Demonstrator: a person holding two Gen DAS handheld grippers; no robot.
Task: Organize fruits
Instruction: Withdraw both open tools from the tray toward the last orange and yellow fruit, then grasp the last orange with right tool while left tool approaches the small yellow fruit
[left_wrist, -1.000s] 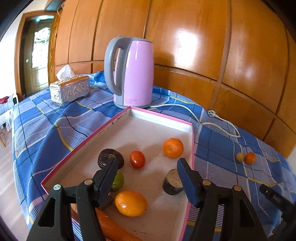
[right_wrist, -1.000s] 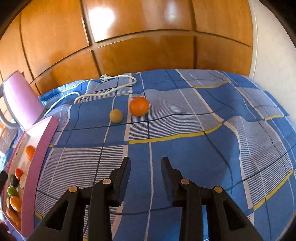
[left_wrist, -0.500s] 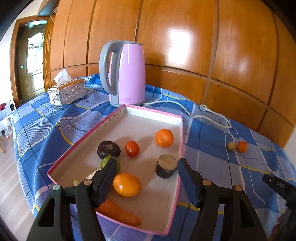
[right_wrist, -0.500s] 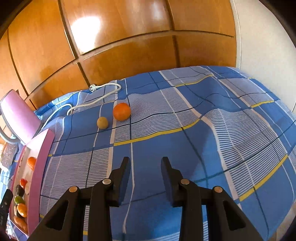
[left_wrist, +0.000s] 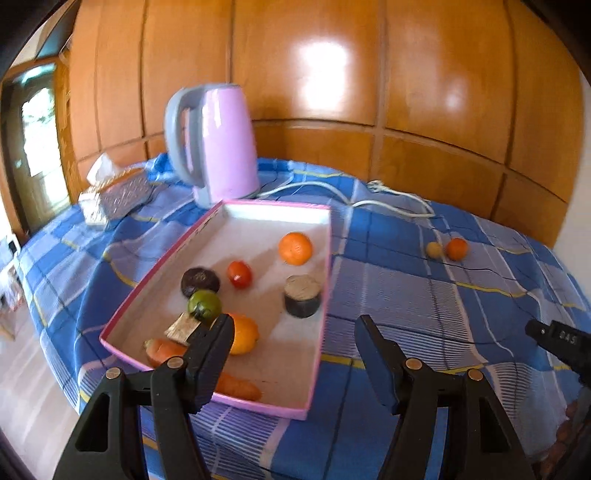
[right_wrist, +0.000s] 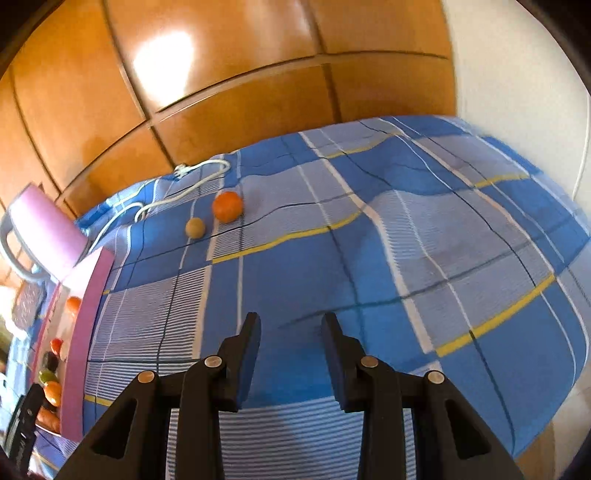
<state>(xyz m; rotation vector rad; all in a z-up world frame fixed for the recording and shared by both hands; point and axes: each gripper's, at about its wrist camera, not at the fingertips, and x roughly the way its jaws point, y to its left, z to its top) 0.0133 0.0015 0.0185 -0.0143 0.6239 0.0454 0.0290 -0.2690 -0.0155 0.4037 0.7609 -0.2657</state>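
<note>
Both grippers have pulled back from the bench, so more of it shows now than a second ago. The left gripper (left_wrist: 293, 341) is empty, with its jaws wide apart. It hangs over the near end of the pink tray (left_wrist: 327, 258). A moment ago it was low over the fruit; now the whole tray can be seen.

In the tray lie an orange (left_wrist: 295, 248), a red tomato (left_wrist: 239, 274), a green lime (left_wrist: 204, 304), a yellow-orange fruit (left_wrist: 243, 334), a carrot (left_wrist: 236, 386) and some dark pieces.

The right gripper (right_wrist: 290, 356) is empty too. Its jaws leave only a small gap, with nothing in between.

Two fruits are not in the tray yet. A small orange (right_wrist: 227, 206) and a little yellow ball fruit (right_wrist: 195, 227) sit just beside each other on the blue checked cloth (right_wrist: 369, 258), well away from the tray.

I think the job is mostly done, and these two are what is left. The right gripper looks best placed to fetch them, but it must open wider first.
</note>
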